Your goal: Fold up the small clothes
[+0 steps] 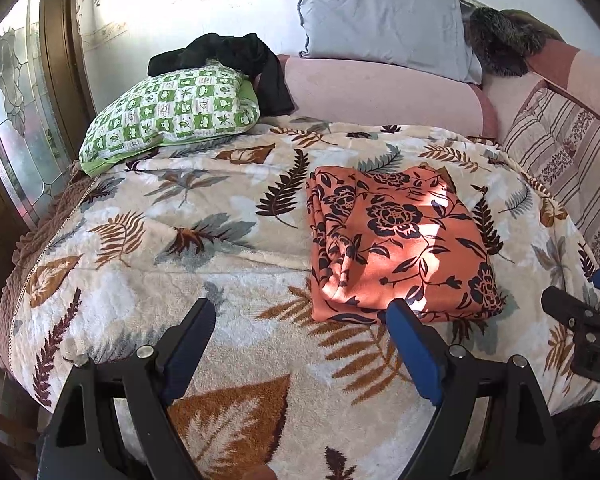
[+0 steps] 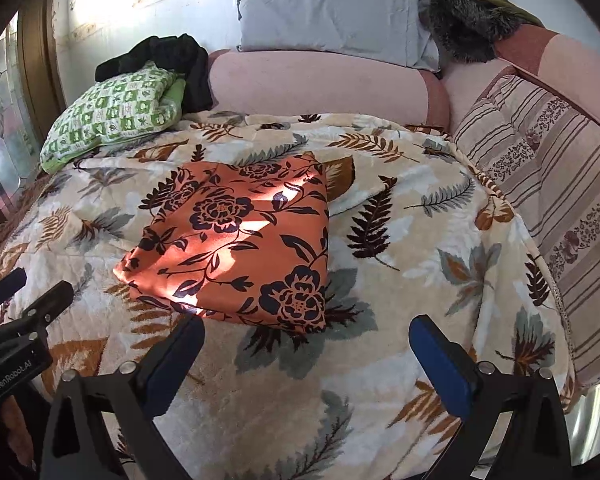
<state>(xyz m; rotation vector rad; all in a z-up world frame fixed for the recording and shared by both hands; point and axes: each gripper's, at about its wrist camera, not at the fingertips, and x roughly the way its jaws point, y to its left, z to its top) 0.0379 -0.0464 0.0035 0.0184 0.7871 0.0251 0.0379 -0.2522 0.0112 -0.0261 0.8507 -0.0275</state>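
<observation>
Left wrist view: an orange flowered cloth is lying folded into a neat square on the bed, apparently finished. Both the left hand-held gripper and the right hand-held gripper are hovering open and empty, just short of its near edge, touching nothing.

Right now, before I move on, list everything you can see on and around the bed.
folded garment: one, orange with dark flowers, on the blanket
blanket: one, cream with leaf print, covering the bed
checked pillow: one, green and white, back left
dark clothing: one heap, black, on the checked pillow
grey pillow: one, against the wall
bolster: one, pink, below the grey pillow
striped cushion: one, beige, right
left tongs: open, empty
right tongs: open, empty
</observation>
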